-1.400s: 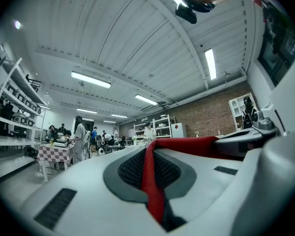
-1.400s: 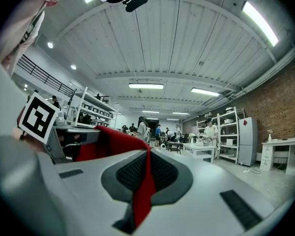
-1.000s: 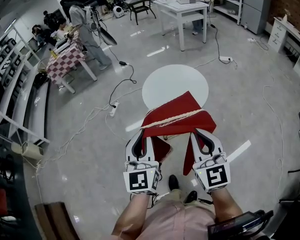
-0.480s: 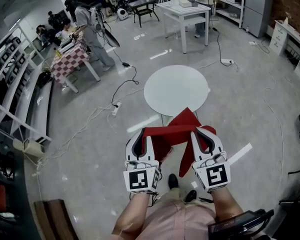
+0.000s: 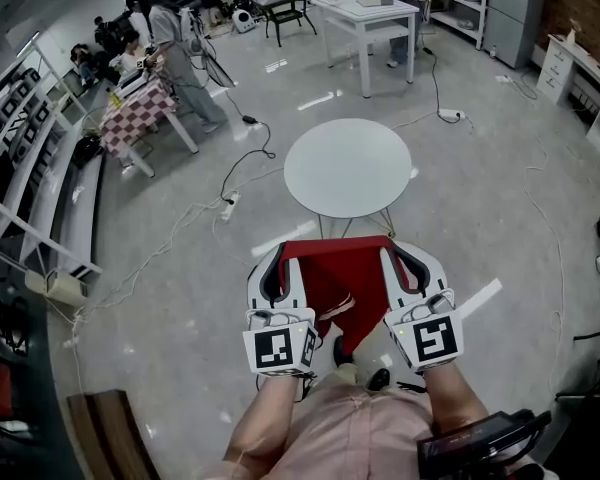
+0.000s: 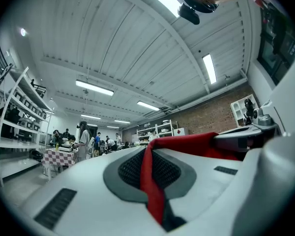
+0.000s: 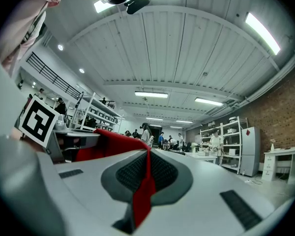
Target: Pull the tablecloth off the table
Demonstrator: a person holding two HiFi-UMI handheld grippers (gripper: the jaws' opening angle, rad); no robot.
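The red tablecloth [image 5: 338,273] hangs stretched between my two grippers, clear of the round white table [image 5: 348,167] just beyond it. My left gripper [image 5: 277,255] is shut on the cloth's left end and my right gripper [image 5: 398,253] on its right end. In the left gripper view the tablecloth [image 6: 150,178] is pinched as a thin red fold between the dark pads [image 6: 130,168]. The right gripper view shows the tablecloth [image 7: 146,188] clamped between its pads [image 7: 164,173], with the rest draping toward the other gripper. The cloth's loose part sags below the hands.
Cables [image 5: 242,173] and a power strip [image 5: 227,206] lie on the grey floor left of the table. A checkered table [image 5: 132,109] with people stands at far left, a white rectangular table [image 5: 365,15] beyond. My feet [image 5: 342,350] are under the cloth.
The tablecloth has slid fully off the round table, which now shows bare. Both grippers have drawn back toward me with the cloth stretched between them.
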